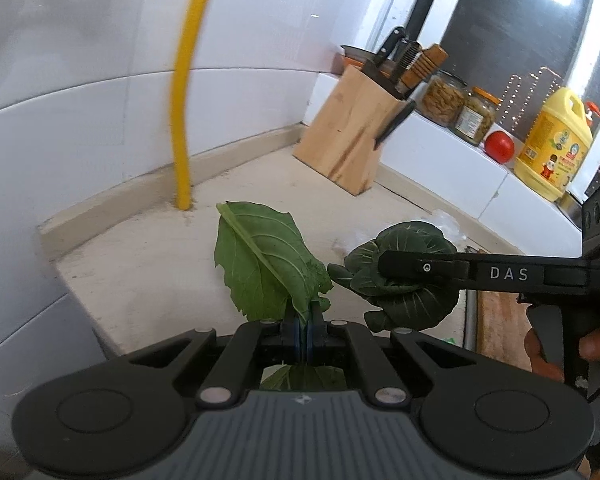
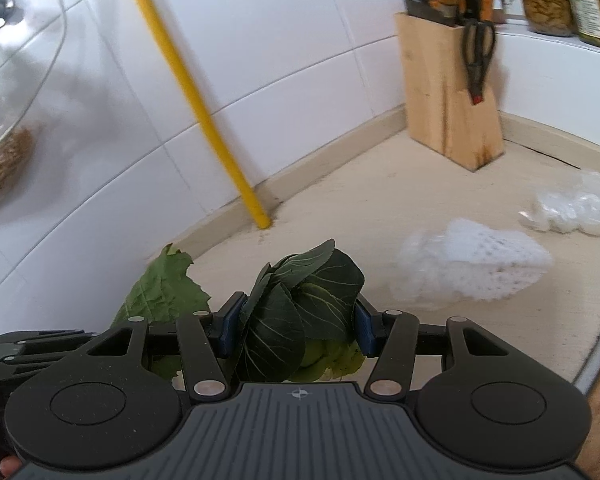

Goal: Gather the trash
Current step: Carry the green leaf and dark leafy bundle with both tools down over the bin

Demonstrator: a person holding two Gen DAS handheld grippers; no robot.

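Near the yellow pipe (image 1: pixel 180 128), above the counter (image 1: pixel 140 272), my left tool (image 1: pixel 303 320) pinches a leaf (image 1: pixel 260 256); my right tool (image 2: pixel 296 320) grasps a leaf bunch (image 2: pixel 308 292) loosely, so loose leaves could slip out.

A wooden knife block (image 2: pixel 450 96) stands in the worktop's (image 2: pixel 340 208) back corner; jars (image 1: pixel 458 106), a tomato (image 1: pixel 499 146) and a yellow bottle (image 1: pixel 554 148) line the sill.
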